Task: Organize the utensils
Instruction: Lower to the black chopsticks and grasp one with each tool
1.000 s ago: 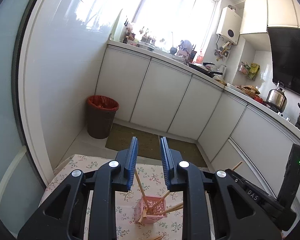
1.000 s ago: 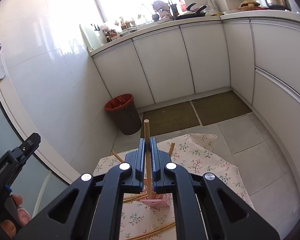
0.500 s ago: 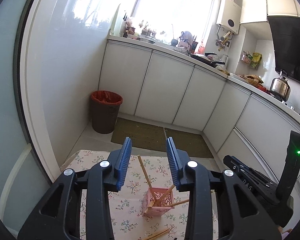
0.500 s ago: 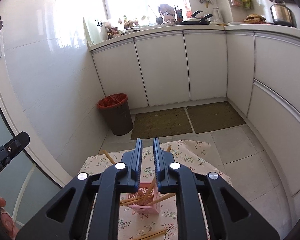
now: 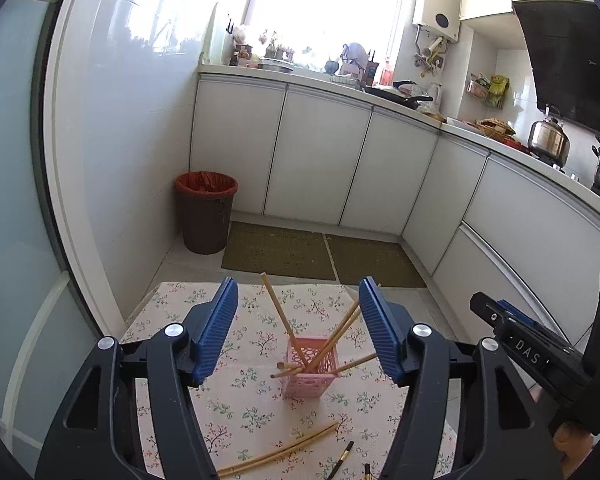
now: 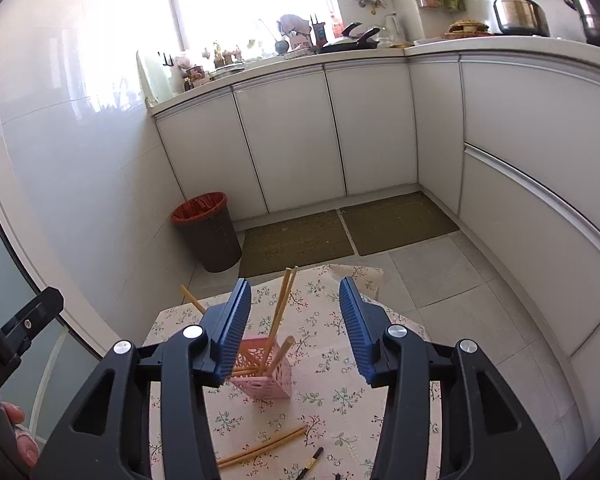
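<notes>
Chopsticks (image 5: 278, 316) lean in a pink basket (image 5: 309, 370) ahead of both tongs. Left tongs (image 5: 294, 330) and right tongs (image 6: 294, 328) are spread, holding nothing.

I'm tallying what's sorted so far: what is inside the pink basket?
Several wooden chopsticks lean out of the pink basket at different angles. Their lower ends are hidden behind its lattice walls, so an exact count is uncertain.

Pink lattice holder (image 5: 309, 369), floral tablecloth (image 5: 256, 412), blue-padded black left claw (image 5: 296, 330)

Floral-cloth counter (image 5: 172, 312) has a pink basket (image 5: 309, 372), two loose wooden chopsticks (image 5: 278, 454) and dark ones (image 5: 342, 456) lying nearby.
</notes>
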The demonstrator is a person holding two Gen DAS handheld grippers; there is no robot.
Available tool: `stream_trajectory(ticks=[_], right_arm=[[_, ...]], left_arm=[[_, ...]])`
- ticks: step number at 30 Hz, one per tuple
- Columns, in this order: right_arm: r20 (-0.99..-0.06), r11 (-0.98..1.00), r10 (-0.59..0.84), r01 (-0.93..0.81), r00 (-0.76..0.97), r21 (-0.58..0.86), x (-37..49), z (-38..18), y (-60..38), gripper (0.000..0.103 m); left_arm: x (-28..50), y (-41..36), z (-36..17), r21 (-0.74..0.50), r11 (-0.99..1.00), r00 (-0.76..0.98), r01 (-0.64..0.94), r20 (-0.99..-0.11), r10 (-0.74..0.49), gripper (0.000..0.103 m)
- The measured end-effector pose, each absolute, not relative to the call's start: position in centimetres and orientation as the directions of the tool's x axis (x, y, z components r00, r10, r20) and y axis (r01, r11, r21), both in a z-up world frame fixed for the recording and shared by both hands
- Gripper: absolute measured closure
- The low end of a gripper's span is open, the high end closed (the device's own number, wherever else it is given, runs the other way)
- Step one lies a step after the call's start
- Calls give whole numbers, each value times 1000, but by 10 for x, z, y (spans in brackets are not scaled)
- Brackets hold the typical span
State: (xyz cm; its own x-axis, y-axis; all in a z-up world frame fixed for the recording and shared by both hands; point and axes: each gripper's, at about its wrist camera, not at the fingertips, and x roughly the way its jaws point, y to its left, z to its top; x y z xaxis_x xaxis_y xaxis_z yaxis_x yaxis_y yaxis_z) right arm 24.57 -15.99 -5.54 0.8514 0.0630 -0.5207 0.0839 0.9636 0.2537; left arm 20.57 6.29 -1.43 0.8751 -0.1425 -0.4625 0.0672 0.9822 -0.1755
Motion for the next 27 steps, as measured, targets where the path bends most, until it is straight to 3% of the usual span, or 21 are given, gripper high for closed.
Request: stream_trajectory(ticks=[3,9,16,27], right_arm=[[-509,959,38,111,860,259,230,-59,-166,30],[-518,956,35,121,855,266,210,-65,-173,18],[-524,962,42,107,851,251,180,-81,-178,10],[-585,977,-10,132,811,167,147,-125,-189,8]], left_arm=[[199,59,-18,-171,983,872,69,-468,-142,31],[186,47,-26,-149,985,863,83,-484,-146,17],[180,34,-39,-94,991,846,98,-516,-133,7],[178,4,-82,-27,985,755,168,-639,-146,7]])
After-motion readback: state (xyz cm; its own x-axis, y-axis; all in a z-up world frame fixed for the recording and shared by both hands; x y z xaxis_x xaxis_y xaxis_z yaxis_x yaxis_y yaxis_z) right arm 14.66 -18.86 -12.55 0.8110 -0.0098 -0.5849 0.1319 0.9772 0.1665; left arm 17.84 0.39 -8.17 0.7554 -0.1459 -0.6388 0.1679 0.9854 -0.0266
